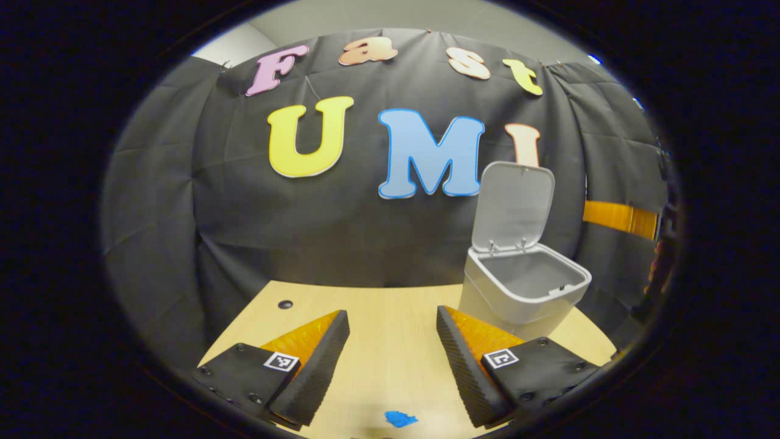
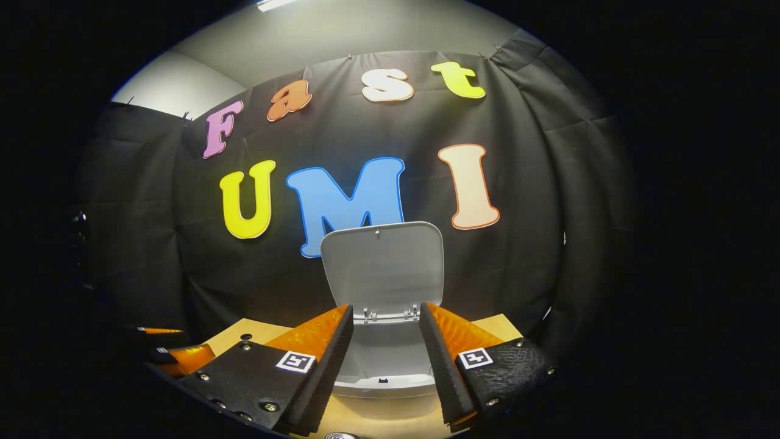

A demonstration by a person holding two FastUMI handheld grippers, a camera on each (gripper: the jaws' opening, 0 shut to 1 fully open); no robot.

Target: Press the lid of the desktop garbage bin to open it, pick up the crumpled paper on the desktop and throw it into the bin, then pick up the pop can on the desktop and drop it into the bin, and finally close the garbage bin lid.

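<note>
Recording booth: black cloth wall [image 1: 365,244], pale wooden desktop [image 1: 390,341].

Both views face the wall; right gripper view nearer the shared bin [image 1: 523,286] [image 2: 384,360].

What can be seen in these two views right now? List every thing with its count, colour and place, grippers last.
garbage bin: one, light grey, on the table's far right in the left gripper view; straight ahead in the right gripper view.
bin lid: one, light grey, hinged up and standing open behind the bin's mouth.
table: one, pale wood, under both grippers.
table hole: one, dark, near the table's far left edge.
blue scrap: one, blue, on the table between the left gripper's fingers; what it is cannot be told.
left gripper: one, open, holding nothing.
right gripper: one, open, holding nothing, facing the bin's mouth.
</note>
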